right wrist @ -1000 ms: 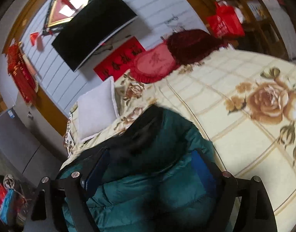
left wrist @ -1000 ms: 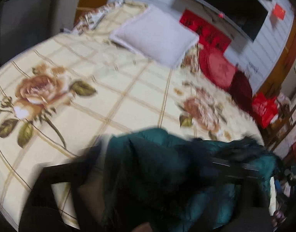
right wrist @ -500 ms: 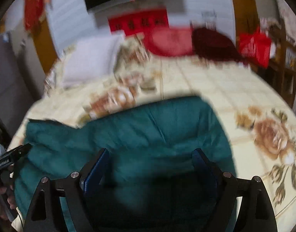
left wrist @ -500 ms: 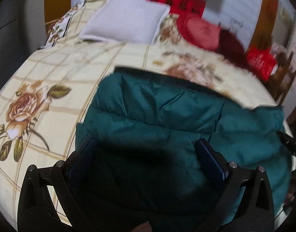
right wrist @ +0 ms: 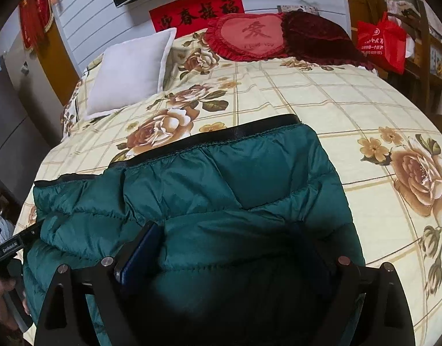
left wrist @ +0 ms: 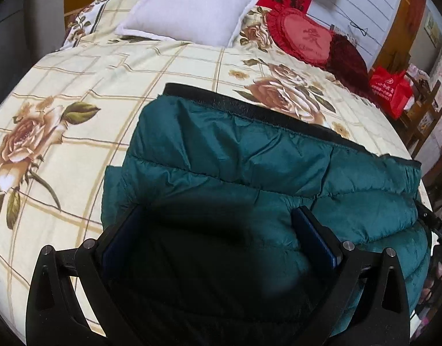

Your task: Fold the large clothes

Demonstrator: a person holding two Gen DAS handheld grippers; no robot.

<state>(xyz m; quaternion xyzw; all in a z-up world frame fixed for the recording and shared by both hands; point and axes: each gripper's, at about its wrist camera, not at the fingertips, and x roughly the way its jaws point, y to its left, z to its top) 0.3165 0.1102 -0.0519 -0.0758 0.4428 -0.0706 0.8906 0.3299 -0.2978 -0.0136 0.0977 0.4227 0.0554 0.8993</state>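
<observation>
A dark green quilted puffer jacket (left wrist: 249, 161) with a black hem band lies spread on the bed near its front edge; it also shows in the right wrist view (right wrist: 221, 184). My left gripper (left wrist: 218, 233) stands with its fingers wide apart, and dark jacket fabric bulges between them. My right gripper (right wrist: 229, 248) also has its fingers wide apart, with jacket fabric bunched between them. Whether either one pinches the fabric is hidden. Each gripper shows at the edge of the other's view.
The bed (left wrist: 85, 109) has a cream checked cover with rose prints. A white pillow (left wrist: 189, 5), a red heart cushion (left wrist: 304, 34) and a dark red cushion (right wrist: 319, 37) lie at the head. A red bag (right wrist: 382, 43) and wooden shelves stand to the right.
The jacket, bunched and in motion a second ago, now lies spread flat across the bed with its black hem away from me. Both views have steadied and face the headboard.
</observation>
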